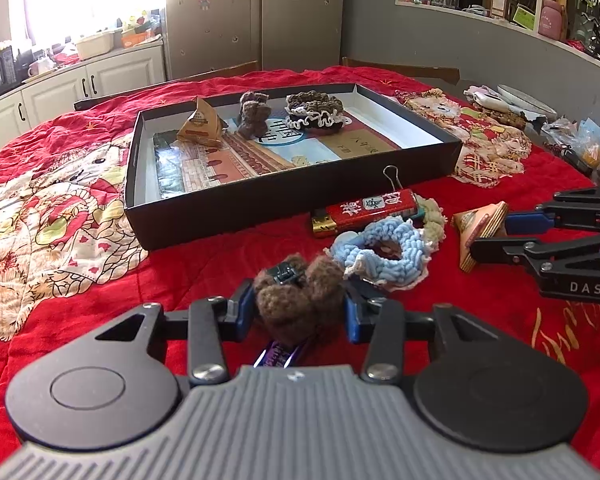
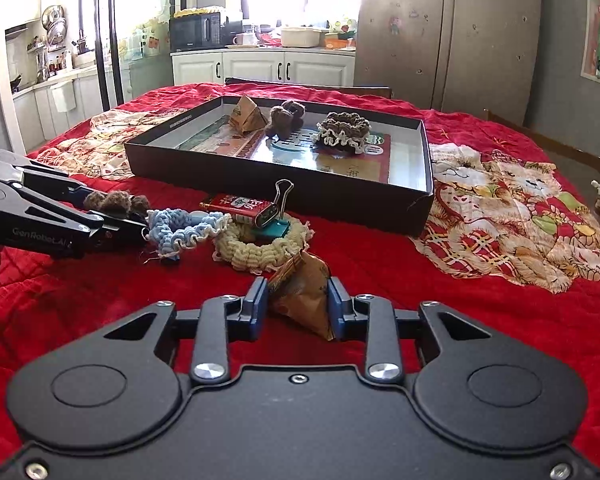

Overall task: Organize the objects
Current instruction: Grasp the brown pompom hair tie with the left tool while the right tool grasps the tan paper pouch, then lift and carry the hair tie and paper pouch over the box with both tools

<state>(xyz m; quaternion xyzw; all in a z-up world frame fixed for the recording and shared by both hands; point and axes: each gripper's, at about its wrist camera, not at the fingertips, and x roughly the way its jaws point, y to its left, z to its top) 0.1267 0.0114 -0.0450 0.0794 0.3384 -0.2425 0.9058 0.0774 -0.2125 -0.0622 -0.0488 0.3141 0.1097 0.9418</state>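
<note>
The left gripper (image 1: pixel 300 308) is pinching a fuzzy brown knitted clip (image 1: pixel 298 300); the right gripper (image 2: pixel 298 306), at its three o'clock, is clamping a crinkly pyramid packet (image 2: pixel 300 292)

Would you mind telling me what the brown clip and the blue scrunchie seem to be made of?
Brown clip: fuzzy knitted yarn by its matte, nubbly surface, with a dark, probably plastic clasp on top. Blue scrunchie: looped crocheted yarn, soft and matte, with a pale frilled edge.

- Left wrist view sits low behind its claw (image 1: pixel 300 300), angled down across the red quilt (image 1: pixel 204 264) toward the black tray (image 1: pixel 292 196).
- Right wrist view does likewise; both share the tray and each other's claw (image 2: pixel 298 304).
</note>
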